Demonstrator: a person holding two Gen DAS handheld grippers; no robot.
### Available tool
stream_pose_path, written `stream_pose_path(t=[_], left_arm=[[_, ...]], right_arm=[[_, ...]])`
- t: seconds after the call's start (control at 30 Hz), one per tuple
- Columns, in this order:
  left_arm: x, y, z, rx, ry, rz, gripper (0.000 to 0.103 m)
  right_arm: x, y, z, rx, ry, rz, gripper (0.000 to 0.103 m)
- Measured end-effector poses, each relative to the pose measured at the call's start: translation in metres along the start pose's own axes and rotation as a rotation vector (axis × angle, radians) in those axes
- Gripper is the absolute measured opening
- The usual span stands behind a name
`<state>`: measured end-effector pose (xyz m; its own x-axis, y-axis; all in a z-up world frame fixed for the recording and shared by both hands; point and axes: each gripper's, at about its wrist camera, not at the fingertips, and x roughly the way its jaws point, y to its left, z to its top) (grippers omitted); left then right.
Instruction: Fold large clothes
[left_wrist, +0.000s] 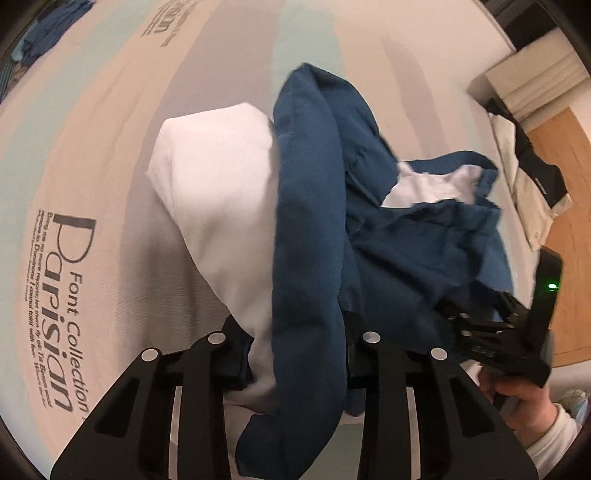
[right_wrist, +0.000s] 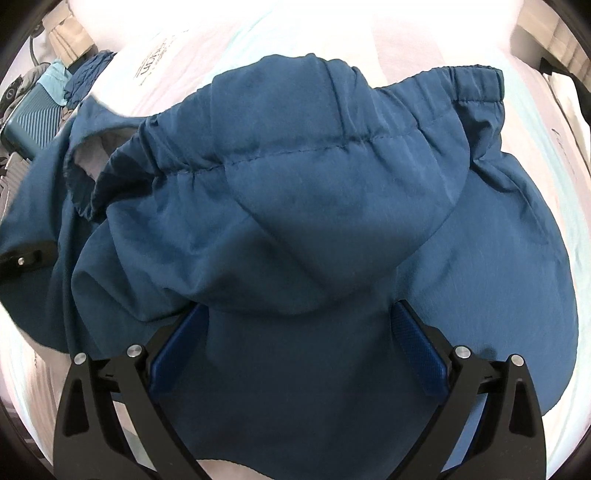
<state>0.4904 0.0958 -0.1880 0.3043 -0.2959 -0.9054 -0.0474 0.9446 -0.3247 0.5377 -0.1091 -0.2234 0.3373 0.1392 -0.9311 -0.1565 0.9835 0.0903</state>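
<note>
- Blue jacket (right_wrist: 314, 206) with white lining (left_wrist: 218, 206): lies bunched on the bed sheet (left_wrist: 92, 155), its hood (right_wrist: 295, 177) and gathered elastic hem (right_wrist: 424, 107) uppermost in the right wrist view.
- Left gripper (left_wrist: 295, 354): its 2 fingers stand on either side of a hanging fold of blue cloth and white lining; the pads are hidden by the cloth, so whether they pinch it cannot be told.
- Right gripper (right_wrist: 299, 350): its 2 fingers are spread wide, blue pads (right_wrist: 417, 354) showing, with jacket cloth lying in the gap between them; the pads do not press together.
- In the left wrist view, the right gripper (left_wrist: 491, 332) appears at the lower right, at the jacket's edge, held by a hand (left_wrist: 524, 402).
- Bed sheet: pale stripes with printed lettering.
- Suitcase (right_wrist: 33, 122): teal, ribbed, at the far left of the right wrist view, beside the bed.
</note>
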Motion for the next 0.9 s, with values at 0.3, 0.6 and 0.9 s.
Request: stream_pose_path(t=[0.3, 0.6, 0.9], left_arm=[[-0.026, -0.063, 0.001, 0.031, -0.036, -0.057, 0.031], [-0.025, -0.128, 0.001, 0.099, -0.045, -0.016, 0.031], [-0.021, -0.208, 0.010, 0.103, -0.059, 0.007, 0.031]], right_arm=[[-0.042, -0.028, -0.006, 0.034, -0.055, -0.001, 0.095], [-0.073, -0.077, -0.017, 0.005, -0.121, -0.017, 0.095], [-0.099, -0.131, -0.013, 0.005, -0.127, -0.010, 0.095]])
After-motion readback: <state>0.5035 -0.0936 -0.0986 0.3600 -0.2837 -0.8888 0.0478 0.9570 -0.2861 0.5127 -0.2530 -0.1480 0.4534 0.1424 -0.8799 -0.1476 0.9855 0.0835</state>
